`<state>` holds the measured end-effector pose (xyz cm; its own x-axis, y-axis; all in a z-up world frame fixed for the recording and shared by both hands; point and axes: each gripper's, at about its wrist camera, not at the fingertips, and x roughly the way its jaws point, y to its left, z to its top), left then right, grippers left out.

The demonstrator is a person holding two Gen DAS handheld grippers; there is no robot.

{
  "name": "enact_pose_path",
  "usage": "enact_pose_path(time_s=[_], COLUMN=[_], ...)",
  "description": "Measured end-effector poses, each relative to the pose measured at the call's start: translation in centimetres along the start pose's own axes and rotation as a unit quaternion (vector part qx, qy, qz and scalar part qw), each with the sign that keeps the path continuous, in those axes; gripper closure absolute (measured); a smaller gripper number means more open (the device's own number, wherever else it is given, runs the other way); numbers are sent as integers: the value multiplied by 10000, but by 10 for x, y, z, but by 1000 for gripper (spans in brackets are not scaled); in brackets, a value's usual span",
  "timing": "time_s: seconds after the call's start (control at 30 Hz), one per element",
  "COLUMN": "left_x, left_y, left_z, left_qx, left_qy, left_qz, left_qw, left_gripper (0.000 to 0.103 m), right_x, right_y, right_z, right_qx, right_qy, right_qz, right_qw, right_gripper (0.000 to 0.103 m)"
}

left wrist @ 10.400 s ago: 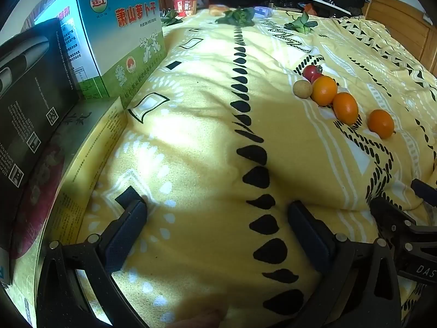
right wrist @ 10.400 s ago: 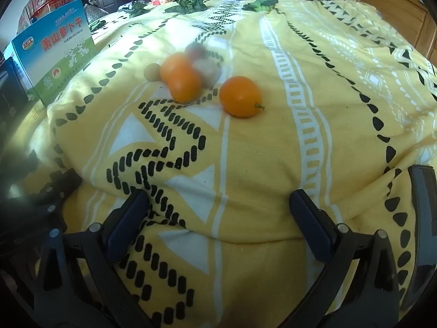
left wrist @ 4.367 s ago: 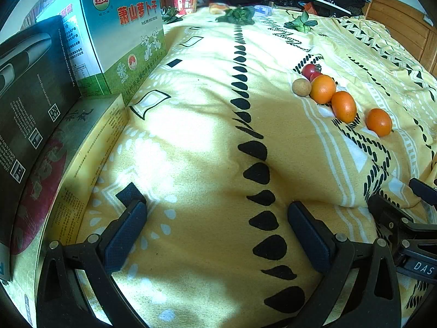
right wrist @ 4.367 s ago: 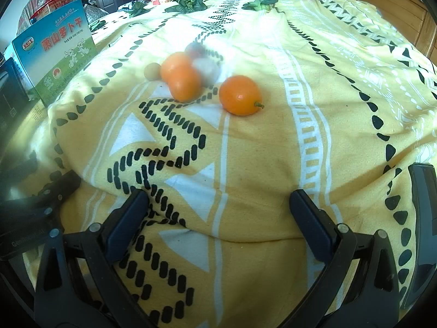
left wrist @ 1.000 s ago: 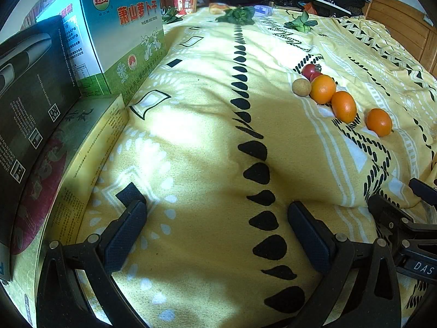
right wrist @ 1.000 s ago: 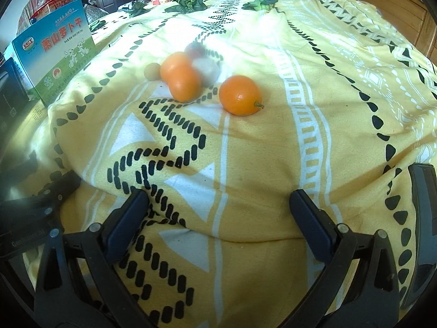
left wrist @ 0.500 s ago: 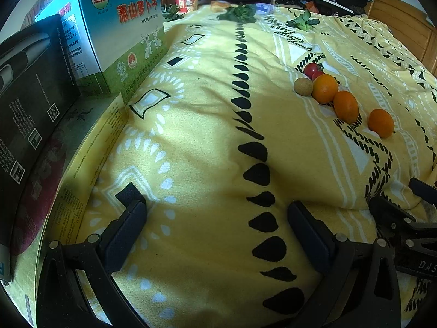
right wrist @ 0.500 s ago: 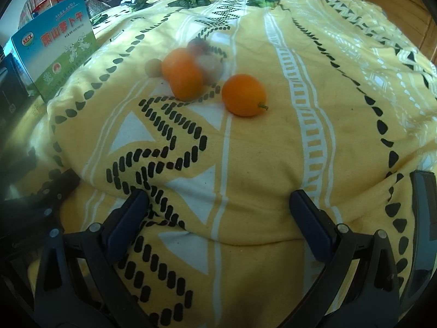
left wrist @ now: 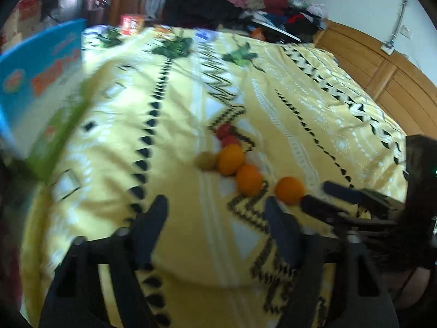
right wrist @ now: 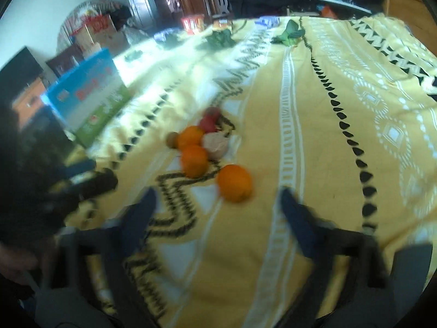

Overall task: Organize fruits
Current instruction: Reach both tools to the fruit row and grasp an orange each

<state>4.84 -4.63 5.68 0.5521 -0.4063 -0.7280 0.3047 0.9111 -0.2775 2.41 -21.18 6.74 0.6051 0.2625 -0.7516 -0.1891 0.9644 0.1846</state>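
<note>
Oranges [right wrist: 194, 161]: three; red fruits [right wrist: 209, 121]: two.

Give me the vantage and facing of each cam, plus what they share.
Left wrist: rides the left tongs, tilted down over the yellow bedspread toward the fruit row; its own two fingers show, closing on nothing, right tongs at right.
Right wrist: rides the right tongs, facing the nearest orange; own fingers closing on nothing, left tongs at left.
Shared: fruit, bedspread, blue-green box, each other's tongs.
</note>
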Motion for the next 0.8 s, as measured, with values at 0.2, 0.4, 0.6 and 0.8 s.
enact_pose_path(time_s=[0.2, 0.4, 0.6, 0.8], left_x=[51, 74, 95, 94], left_y=[-5, -12, -15, -12], left_z=[12, 16, 19, 15], left_qx=[-78, -129, -284, -302], left_qy=[376, 547, 700, 567], left_qz=[-250, -425, -596, -744], left_qw=[9989, 9975, 9954, 9952], left_gripper=[44, 44, 52, 70], right_x=[32, 36, 46, 45], right_y=[-13, -13, -13, -20], right_z=[-4, -5, -2, -3], right_qx=[-103, -145, -148, 42], right_qy=[374, 307, 354, 264], right_qz=[154, 145, 137, 129], right_qw=[9991, 9993, 9992, 9996], right_gripper=[51, 51, 50, 67])
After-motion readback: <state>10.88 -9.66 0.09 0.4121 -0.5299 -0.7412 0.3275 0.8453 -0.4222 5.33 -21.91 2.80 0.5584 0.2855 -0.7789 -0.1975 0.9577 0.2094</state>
